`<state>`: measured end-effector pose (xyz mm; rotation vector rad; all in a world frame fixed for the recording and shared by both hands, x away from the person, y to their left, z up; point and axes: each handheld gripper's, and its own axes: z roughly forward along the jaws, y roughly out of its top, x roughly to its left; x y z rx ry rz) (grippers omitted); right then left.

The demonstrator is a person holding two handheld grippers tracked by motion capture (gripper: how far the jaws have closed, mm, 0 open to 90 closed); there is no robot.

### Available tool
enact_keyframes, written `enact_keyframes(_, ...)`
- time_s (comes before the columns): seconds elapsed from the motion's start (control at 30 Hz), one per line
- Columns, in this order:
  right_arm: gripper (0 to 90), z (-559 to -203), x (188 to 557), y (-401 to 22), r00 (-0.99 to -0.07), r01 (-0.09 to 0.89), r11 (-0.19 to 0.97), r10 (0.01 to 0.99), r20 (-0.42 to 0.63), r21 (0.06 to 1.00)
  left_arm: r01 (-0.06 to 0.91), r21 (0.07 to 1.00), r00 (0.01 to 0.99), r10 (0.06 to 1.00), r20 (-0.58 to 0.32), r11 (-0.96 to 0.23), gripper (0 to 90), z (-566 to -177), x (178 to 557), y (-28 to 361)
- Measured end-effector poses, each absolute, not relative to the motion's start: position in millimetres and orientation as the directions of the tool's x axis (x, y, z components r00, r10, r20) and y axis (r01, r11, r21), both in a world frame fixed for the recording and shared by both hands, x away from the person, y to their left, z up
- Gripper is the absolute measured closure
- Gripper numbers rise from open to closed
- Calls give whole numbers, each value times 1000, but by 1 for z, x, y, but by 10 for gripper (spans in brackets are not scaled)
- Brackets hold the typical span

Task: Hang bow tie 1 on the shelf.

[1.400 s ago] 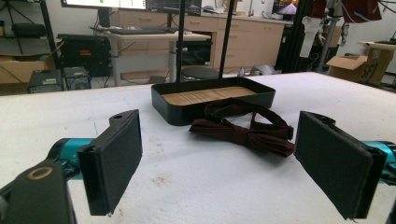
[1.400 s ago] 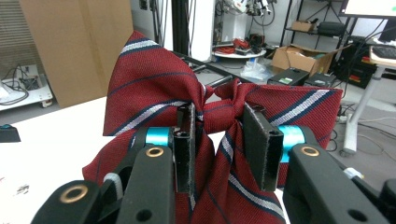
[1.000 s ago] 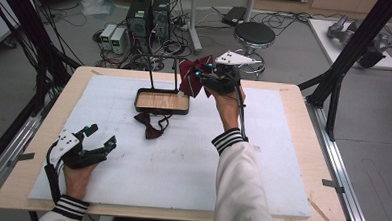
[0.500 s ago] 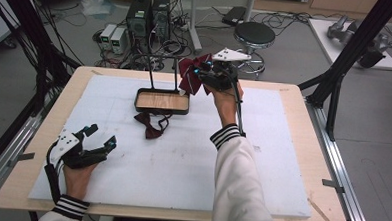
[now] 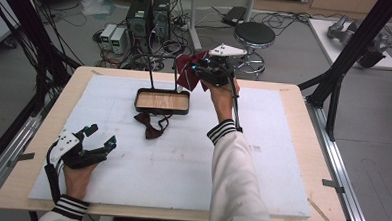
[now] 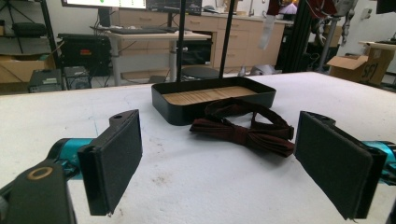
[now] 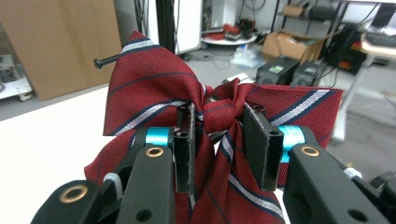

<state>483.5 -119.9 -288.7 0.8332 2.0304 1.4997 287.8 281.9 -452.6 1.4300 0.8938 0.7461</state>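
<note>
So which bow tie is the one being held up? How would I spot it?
Find the black tray with two tall posts at the back of the white table. Just right of the posts, the right gripper pinches a bow tie in the air. It is bright red with white stripes, unlike the plain dark one lying flat before the tray.

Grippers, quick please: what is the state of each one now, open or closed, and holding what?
Left gripper: open, holding nothing, low over the table.
Right gripper: closed on the red striped bow tie, held up.
</note>
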Motion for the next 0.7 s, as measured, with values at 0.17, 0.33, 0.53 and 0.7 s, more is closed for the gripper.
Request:
enact_keyframes(0.17,668,-295,490,-118,-692,202,215,722,-16,956,87,996,496,866,-68,28,158,-453,288,282)
enact_keyframes(0.33,667,-298,495,-122,-677,210,192,736,1,959,88,996,495,866,-68,28,157,-453,288,282)
enact_keyframes(0.53,666,-301,498,-129,-658,226,182,753,12,957,88,996,495,866,-68,28,157,-452,288,282)
enact_keyframes(0.7,666,-302,500,-134,-641,238,186,768,10,953,88,996,495,866,-68,28,157,-453,288,282)
